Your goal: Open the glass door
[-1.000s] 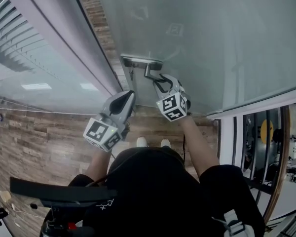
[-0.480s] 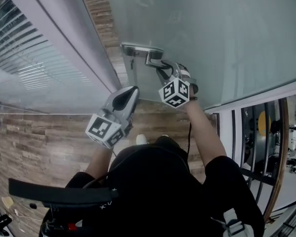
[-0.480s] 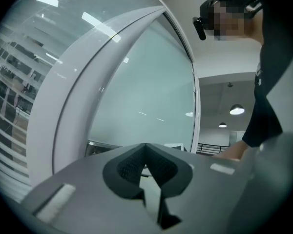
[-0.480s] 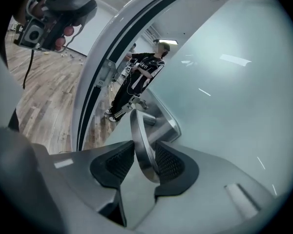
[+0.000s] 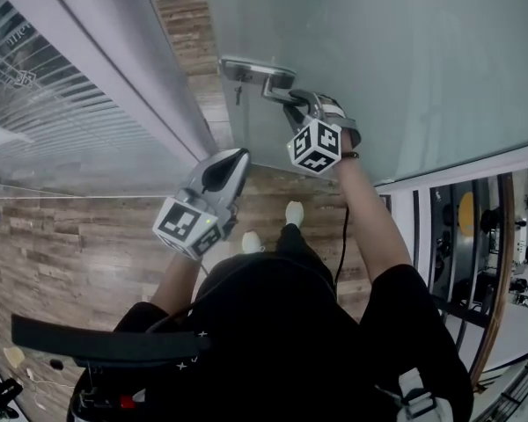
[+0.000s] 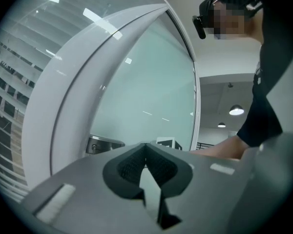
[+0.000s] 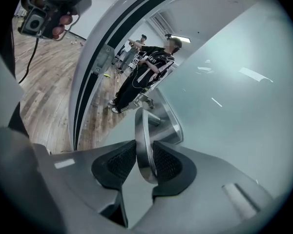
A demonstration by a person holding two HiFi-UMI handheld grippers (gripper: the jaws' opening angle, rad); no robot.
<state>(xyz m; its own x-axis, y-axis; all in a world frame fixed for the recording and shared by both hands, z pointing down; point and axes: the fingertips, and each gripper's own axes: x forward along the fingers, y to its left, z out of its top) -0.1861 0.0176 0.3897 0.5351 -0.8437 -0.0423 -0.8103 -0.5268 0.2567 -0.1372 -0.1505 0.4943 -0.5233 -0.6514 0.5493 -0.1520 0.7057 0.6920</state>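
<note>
The frosted glass door (image 5: 378, 51) stands a little ajar, and wood floor shows past its edge. Its metal lever handle (image 5: 277, 82) juts from a steel lock plate (image 5: 246, 67). My right gripper (image 5: 297, 112) reaches up to the lever, and its jaws have just been closing. In the right gripper view the handle (image 7: 142, 126) lies between the ribbed pads of the right gripper (image 7: 142, 162), which press on both its sides. My left gripper (image 5: 238, 161) hangs free below the door edge, shut on nothing. In the left gripper view the left gripper (image 6: 146, 152) faces the door (image 6: 146, 91) and plate (image 6: 103, 144).
A white door frame (image 5: 114, 77) with a blind-covered glass panel (image 5: 35, 104) runs along the left. Wood floor (image 5: 62, 244) lies below. A second frame and a dark room (image 5: 458, 253) are at the right. People stand beyond the door (image 7: 146, 72).
My right gripper has rolled and shifted up the picture with the handle, its jaws narrowing onto it. The gap at the door edge has widened. The left gripper barely moved.
</note>
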